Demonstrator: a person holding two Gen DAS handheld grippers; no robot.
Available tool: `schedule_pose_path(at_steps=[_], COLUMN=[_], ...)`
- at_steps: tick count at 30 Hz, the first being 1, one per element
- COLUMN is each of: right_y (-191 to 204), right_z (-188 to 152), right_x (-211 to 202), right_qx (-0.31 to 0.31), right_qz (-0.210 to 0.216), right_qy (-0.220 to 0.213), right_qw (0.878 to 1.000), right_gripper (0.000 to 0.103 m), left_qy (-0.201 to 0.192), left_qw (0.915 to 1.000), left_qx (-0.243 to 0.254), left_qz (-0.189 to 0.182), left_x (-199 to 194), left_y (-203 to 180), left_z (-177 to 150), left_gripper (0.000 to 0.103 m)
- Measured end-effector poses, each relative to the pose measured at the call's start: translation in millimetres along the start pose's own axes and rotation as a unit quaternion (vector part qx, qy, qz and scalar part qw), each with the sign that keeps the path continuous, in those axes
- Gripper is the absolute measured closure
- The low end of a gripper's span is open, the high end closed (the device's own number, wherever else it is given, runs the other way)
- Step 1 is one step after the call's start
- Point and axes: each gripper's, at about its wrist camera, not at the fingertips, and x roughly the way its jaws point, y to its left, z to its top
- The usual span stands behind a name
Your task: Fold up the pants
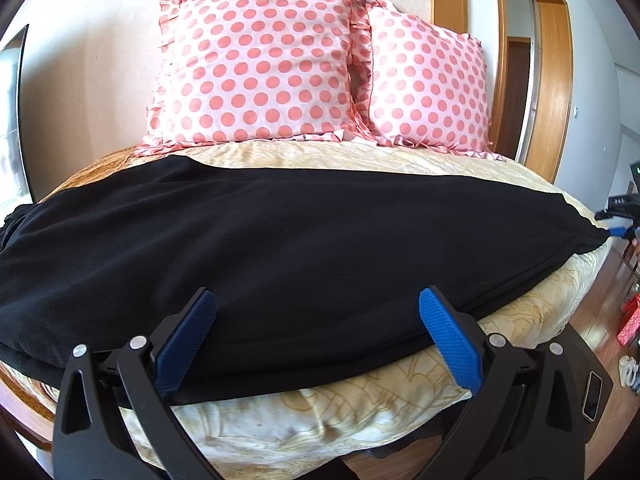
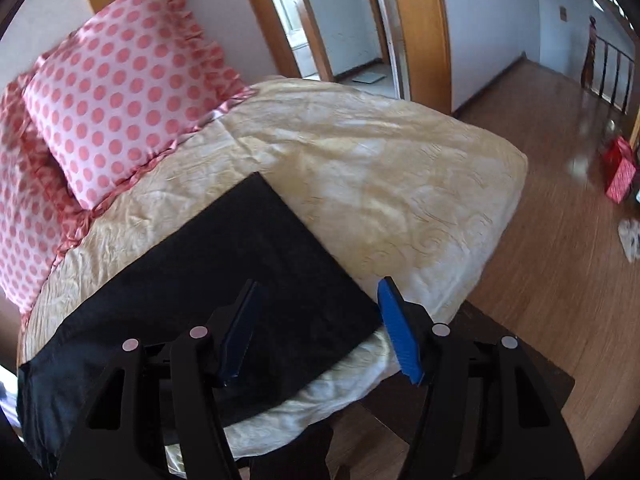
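The black pants (image 1: 280, 240) lie flat across the bed (image 1: 360, 412), stretched sideways in front of two pink dotted pillows (image 1: 256, 68), waist end off to the left and leg hems to the right. They appear already doubled lengthwise, one leg on the other, since a second edge shows just under the near one. Laid out this way, the long strip seems ready for its next fold, end to end.

The left gripper (image 1: 316, 312) hangs over the near edge of the pants, about midway along their length. Its blue fingers (image 1: 188, 344) stand wide apart with cloth beneath and between them, but the pads press on nothing. Its place looks chosen to steady or pinch the near edge.

Further right, the right gripper (image 2: 318, 320) sits above the hem end, where the cloth ends in a clean square corner (image 2: 260, 180) on the yellowish bedspread. Its fingers (image 2: 400, 340) are also parted, one over the black cloth and the other just past the hem edge, gripping nothing. That straddle suggests it is lined up to take the hem.

The fabric is matte, soft and nearly free of wrinkles.
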Motion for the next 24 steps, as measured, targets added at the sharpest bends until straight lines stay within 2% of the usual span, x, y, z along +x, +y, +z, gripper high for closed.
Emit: schedule_pose_path(at_steps=[5,9,13,17,19,20,24], right_y=[-2.3,-6.5,-15.7,-13.5,-6.7,-3.6,-1.1], right_z=[-7.1,-13.0,-18.3,-25.1,-28.1,-28.9,-23.5], right_x=[0.1,-2.9,-3.4,-6.8,-3.8,-1.9,0.6], right_qx=[0.022,0.063,0.117,0.134,0.136,0.137,0.124], right_qz=[0.017,0.076,0.114,0.132,0.16,0.163,0.136], right_qy=[-0.01,0.003,0.013,0.025,0.04,0.043,0.007], right_qw=[1.0,0.995,0.986,0.982,0.977,0.976,0.983], right_gripper=[0.041,0.043,0.049,0.05,0.05,0.05,0.052], left_qy=[0.011,0.014,0.015,0.015,0.014,0.015,0.015], left_qw=[0.9999,0.9999,0.9999,0.9999,0.9999,0.9999,0.9999], left_qx=[-0.003,-0.006,-0.005,-0.006,-0.006,-0.006,-0.006], left_qz=[0.0,-0.003,-0.003,-0.002,-0.001,-0.001,-0.003], left_x=[2.0,2.2,3.3,4.1,4.4,4.5,3.9], left_y=[0.0,0.8,0.2,-0.8,-0.7,-0.7,0.1], left_z=[0.3,0.3,-0.4,0.0,0.2,0.3,-0.2], left_gripper=[0.002,0.002,0.002,0.002,0.002,0.002,0.002])
